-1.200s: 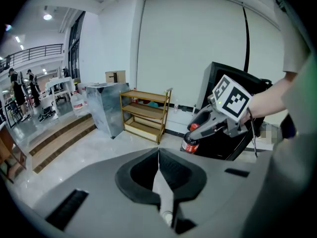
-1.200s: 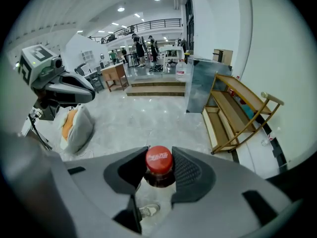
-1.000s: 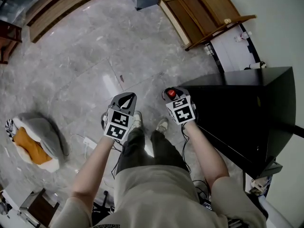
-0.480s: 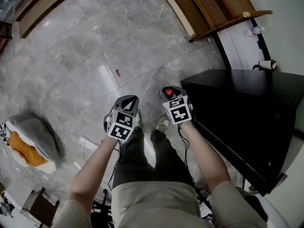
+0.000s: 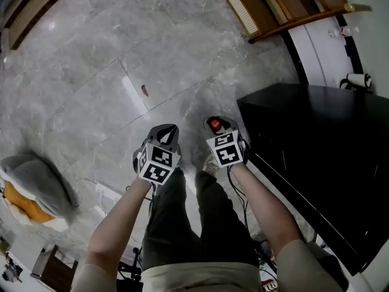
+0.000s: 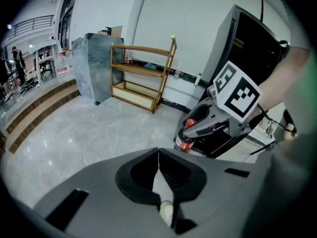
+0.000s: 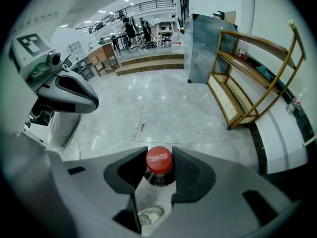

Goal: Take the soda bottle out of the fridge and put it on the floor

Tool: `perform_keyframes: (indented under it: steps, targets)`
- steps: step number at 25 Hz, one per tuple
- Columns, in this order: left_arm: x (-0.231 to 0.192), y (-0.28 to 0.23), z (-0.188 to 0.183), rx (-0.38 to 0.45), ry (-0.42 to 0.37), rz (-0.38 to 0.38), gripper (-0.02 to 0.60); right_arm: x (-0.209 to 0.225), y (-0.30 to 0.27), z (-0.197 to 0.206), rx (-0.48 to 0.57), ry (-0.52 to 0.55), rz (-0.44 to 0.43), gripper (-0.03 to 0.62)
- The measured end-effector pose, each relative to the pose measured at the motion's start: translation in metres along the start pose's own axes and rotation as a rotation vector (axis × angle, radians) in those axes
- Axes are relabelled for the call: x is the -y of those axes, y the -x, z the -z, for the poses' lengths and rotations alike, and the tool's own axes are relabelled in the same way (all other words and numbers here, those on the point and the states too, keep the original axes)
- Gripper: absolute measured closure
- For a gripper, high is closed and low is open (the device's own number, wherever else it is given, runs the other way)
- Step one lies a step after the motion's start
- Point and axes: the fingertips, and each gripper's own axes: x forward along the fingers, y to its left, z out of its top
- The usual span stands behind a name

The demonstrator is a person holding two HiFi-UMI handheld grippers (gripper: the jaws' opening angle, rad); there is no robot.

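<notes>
Beside the fridge (image 5: 316,163), my right gripper (image 7: 159,171) clamped the soda bottle (image 7: 158,158) by its stiff neck; my left gripper (image 6: 158,155) was closed, empty. I judged the body heavy and slick.

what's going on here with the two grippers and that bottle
A person stands on the grey floor beside a black fridge, a gripper in each hand. The right gripper has its fingers closed on the neck of a red-capped soda bottle, which hangs below it. The left gripper is shut and empty. The bottle is out of the fridge and does not look set down yet.
</notes>
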Motion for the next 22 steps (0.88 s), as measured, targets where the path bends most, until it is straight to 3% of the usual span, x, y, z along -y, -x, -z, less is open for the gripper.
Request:
perform_keyframes:
  steps: [7,11,22]
  targets:
    - [0.004,-0.07,0.064,-0.035,0.0,0.053,0.574,0.0,-0.075,0.045,0.003,-0.016,-0.003,0.464]
    - [0.004,-0.105,0.094,-0.048,0.028,0.044,0.575,-0.002,-0.114,0.072,0.003,-0.01,-0.004,0.464]
    - [-0.009,-0.189,0.145,-0.052,0.064,0.054,0.575,0.002,-0.22,0.12,0.014,0.056,-0.024,0.462]
